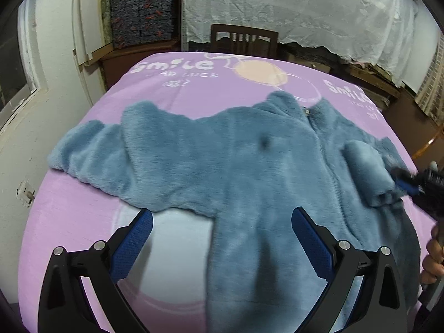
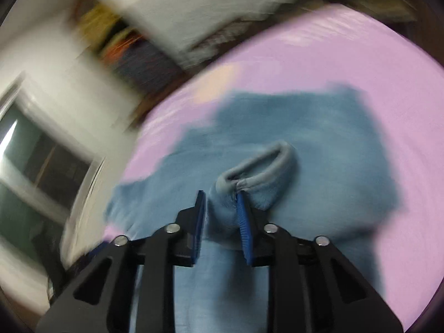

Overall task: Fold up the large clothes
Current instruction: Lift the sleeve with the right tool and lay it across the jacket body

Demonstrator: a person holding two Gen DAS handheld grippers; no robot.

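from my left wrist camera, the fluffy blue-grey fleece jacket (image 1: 236,161) lies spread on the lilac printed bedsheet (image 1: 83,222). my left gripper (image 1: 222,222) hangs wide open above its hem, holding nothing.

from my right wrist camera, much blurred, my right gripper (image 2: 220,202) is clamped on the jacket's ribbed sleeve cuff (image 2: 258,166).

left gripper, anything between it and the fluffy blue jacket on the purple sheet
Nothing visible does. The open left gripper hangs right over the fluffy blue jacket, with only the purple printed sheet around it. The right gripper already holds its sleeve cuff.
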